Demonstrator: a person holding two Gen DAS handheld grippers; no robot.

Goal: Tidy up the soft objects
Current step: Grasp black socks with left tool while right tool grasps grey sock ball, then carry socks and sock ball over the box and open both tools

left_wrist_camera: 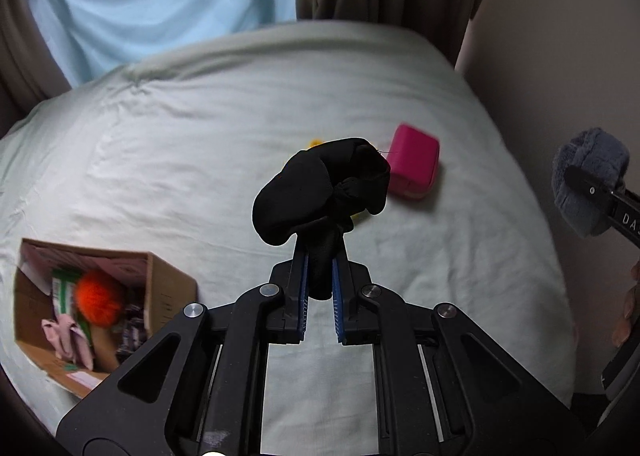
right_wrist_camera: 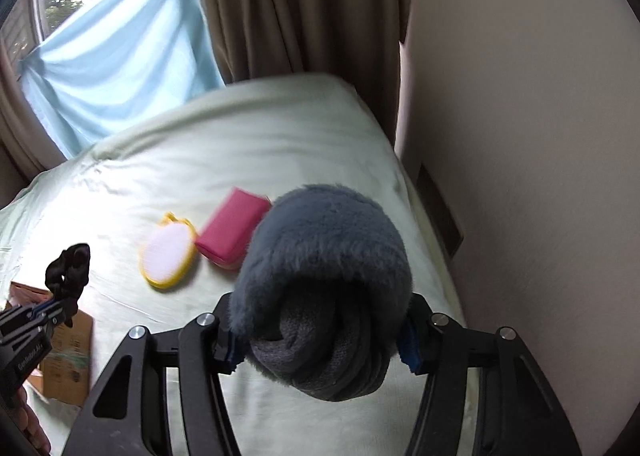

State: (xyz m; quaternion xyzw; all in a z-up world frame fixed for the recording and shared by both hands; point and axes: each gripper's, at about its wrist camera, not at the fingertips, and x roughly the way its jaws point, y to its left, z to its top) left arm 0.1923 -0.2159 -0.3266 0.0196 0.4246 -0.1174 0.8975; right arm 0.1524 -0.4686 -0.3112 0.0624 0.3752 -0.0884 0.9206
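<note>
Left gripper (left_wrist_camera: 320,256) has its fingers drawn narrow and clamped on the tail of a black fabric bundle, knotted and lumpy, matte (left_wrist_camera: 320,192); the bundle bulges above the fingertips and is held clear of the pale green bedsheet (left_wrist_camera: 200,136). Right gripper (right_wrist_camera: 320,340) has its fingers set at a moderate width, pressed on both sides of a rolled grey-blue fleece item with a fluffy outer pile and a darker knitted core showing at the near end (right_wrist_camera: 324,280); it too is off the sheet. In the left wrist view this roll appears at 3 o'clock at the frame edge. Lying on the sheet: a pink rectangular soft block (right_wrist_camera: 234,230) and, just beside it toward 9 o'clock, a yellow-rimmed oval pad with a white centre (right_wrist_camera: 168,256). An open brown cardboard box (left_wrist_camera: 168,284) sits at 8 o'clock in the left wrist view, holding an orange fluffy ball (left_wrist_camera: 98,296) and a pale pink cloth (left_wrist_camera: 68,336). Edges blurred in both views.
</note>
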